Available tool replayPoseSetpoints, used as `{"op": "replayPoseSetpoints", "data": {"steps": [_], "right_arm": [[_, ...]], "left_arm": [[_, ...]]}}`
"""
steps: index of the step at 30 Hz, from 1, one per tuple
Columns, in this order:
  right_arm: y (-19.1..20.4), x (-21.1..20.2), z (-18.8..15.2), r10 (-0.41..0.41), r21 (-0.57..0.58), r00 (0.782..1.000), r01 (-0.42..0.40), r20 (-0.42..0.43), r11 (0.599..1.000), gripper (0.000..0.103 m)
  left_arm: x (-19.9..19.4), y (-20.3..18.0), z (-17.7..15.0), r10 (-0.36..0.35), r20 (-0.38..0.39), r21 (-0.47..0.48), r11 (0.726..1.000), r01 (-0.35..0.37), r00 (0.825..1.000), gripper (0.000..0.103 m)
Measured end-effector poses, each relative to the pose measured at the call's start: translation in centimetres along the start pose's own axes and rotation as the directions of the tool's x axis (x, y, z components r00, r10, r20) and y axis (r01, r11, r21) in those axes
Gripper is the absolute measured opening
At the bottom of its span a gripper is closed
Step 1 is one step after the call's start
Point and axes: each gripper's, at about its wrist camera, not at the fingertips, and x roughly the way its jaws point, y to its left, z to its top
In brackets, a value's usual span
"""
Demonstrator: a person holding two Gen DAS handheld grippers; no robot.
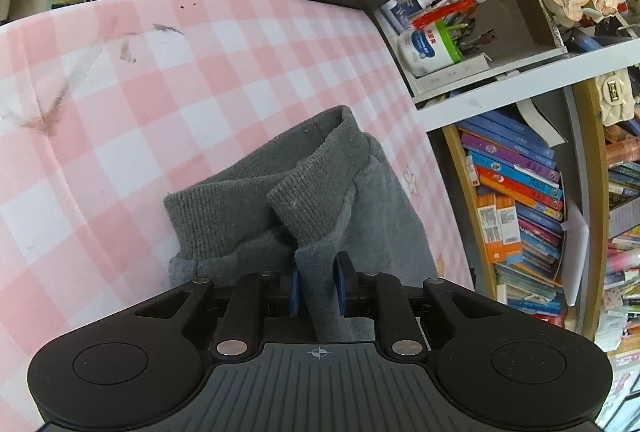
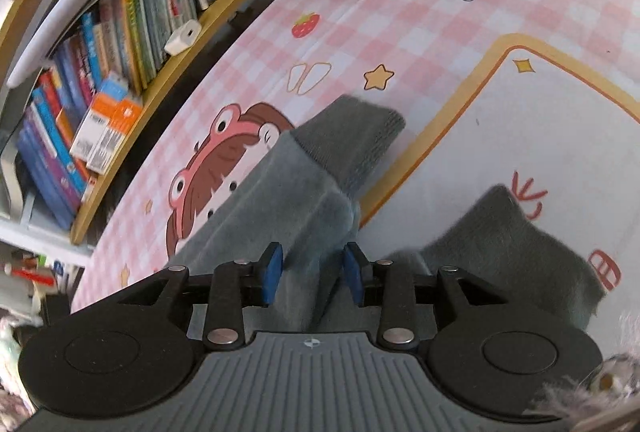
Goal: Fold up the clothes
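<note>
The left claw (image 1: 317, 286) is clamped on a fold of a grey garment (image 1: 280, 199), its blue pads pressed against the cloth on both sides; the garment's ribbed cuffs lie ahead of it on the desk (image 1: 160, 79), which is covered in a pink-and-white checked cloth marked with dark smudges. The right claw (image 2: 313, 278) likewise pinches a bunched ridge of the same grey garment (image 2: 304, 191), with one ribbed cuff stretching forward over the cartoon-printed desk (image 2: 460, 43) and another grey part lying off to the right. Beside the desk, a shelf compartment (image 1: 472, 71) holds white bottles and a clutter of pens, and below it a bookshelf (image 1: 520, 199) is packed with leaning, colourful books. In the right wrist view the bookshelf (image 2: 120, 43) holds upright books and a small white box.
</note>
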Motion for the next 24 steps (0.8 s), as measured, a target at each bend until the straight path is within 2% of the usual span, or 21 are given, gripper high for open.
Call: {"op": "replayPoseSetpoints", "data": {"steps": [3, 5, 6, 8, 11, 14, 17, 20, 22, 24], "right_arm": [[-0.2, 0.6, 1.0, 0.006, 0.041, 1.000, -0.007, 0.012, 0.999, 0.032], [-0.2, 0.6, 1.7, 0.013, 0.064, 1.000, -0.015, 0.018, 0.998, 0.011], [0.0, 0.1, 1.8, 0.029, 0.061, 0.999, -0.030, 0.025, 0.998, 0.007], [0.5, -1.0, 2.1, 0.067, 0.056, 0.997, -0.069, 0.043, 0.996, 0.006], [1.2, -4.8, 2.6, 0.183, 0.067, 0.978, -0.190, 0.099, 0.980, 0.006], [2.1, -8.8, 3.1, 0.251, 0.050, 0.956, -0.261, 0.152, 0.964, 0.006], [2.7, -12.2, 3.3, 0.275, 0.063, 0.946, -0.289, 0.172, 0.955, 0.006], [2.9, -14.1, 3.0, 0.286, 0.127, 0.941, -0.310, 0.180, 0.942, 0.006], [3.1, -14.8, 2.9, 0.308, 0.160, 0.930, -0.341, 0.198, 0.926, 0.006], [3.1, -14.5, 3.1, 0.318, 0.191, 0.922, -0.361, 0.222, 0.913, 0.006]], "left_arm": [[0.2, -0.1, 0.2, -0.007, 0.006, -0.013, 1.000, 0.007, 1.000, 0.016], [0.1, -0.2, 0.2, -0.012, 0.012, -0.011, 1.000, 0.013, 1.000, 0.012], [-0.2, -0.4, 0.3, -0.027, 0.023, -0.003, 1.000, 0.027, 0.999, 0.009], [-0.8, -0.9, 0.5, -0.057, 0.045, 0.012, 0.998, 0.056, 0.997, 0.008], [-2.2, -2.1, 1.2, -0.121, 0.083, 0.023, 0.993, 0.120, 0.989, 0.007], [-4.0, -3.4, 2.5, -0.220, 0.134, 0.004, 0.975, 0.221, 0.966, 0.007], [-5.5, -4.7, 3.3, -0.297, 0.187, -0.021, 0.952, 0.306, 0.936, 0.007], [-5.9, -6.3, 3.3, -0.360, 0.230, -0.048, 0.923, 0.381, 0.904, 0.007], [-5.5, -7.2, 3.3, -0.410, 0.247, -0.076, 0.895, 0.440, 0.878, 0.007], [-4.4, -7.7, 3.5, -0.430, 0.256, -0.110, 0.877, 0.469, 0.865, 0.007]]}}
